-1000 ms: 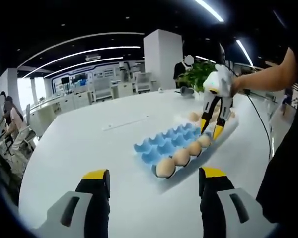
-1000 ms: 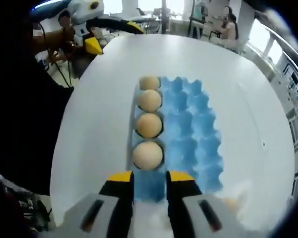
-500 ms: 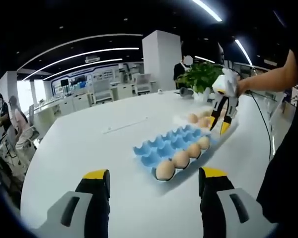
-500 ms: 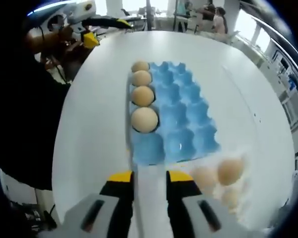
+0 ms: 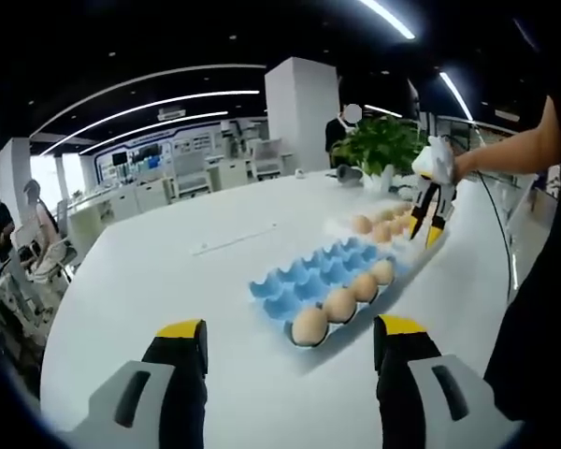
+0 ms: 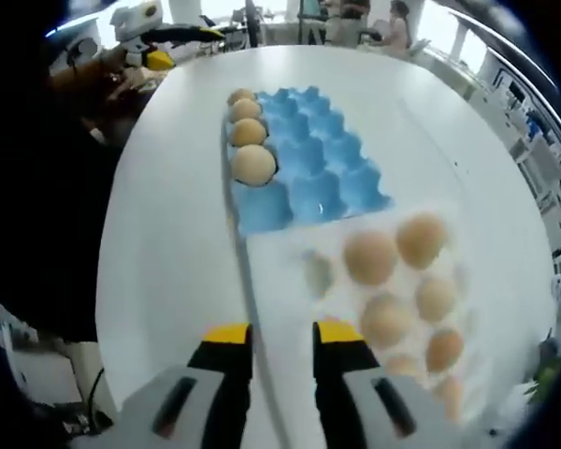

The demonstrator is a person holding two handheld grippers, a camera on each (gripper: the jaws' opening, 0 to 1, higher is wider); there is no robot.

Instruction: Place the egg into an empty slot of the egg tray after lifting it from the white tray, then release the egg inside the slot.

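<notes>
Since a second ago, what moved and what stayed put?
The right gripper pulled back from the blue egg tray to above the white tray, as the left gripper view shows too. It picked nothing up, its fingers still empty and apart. The four eggs in the blue tray stayed in their row, and the left gripper stayed put.

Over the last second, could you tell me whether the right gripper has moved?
Yes. In the left gripper view, the right gripper has drawn away from the blue egg tray to over the white tray.
</notes>
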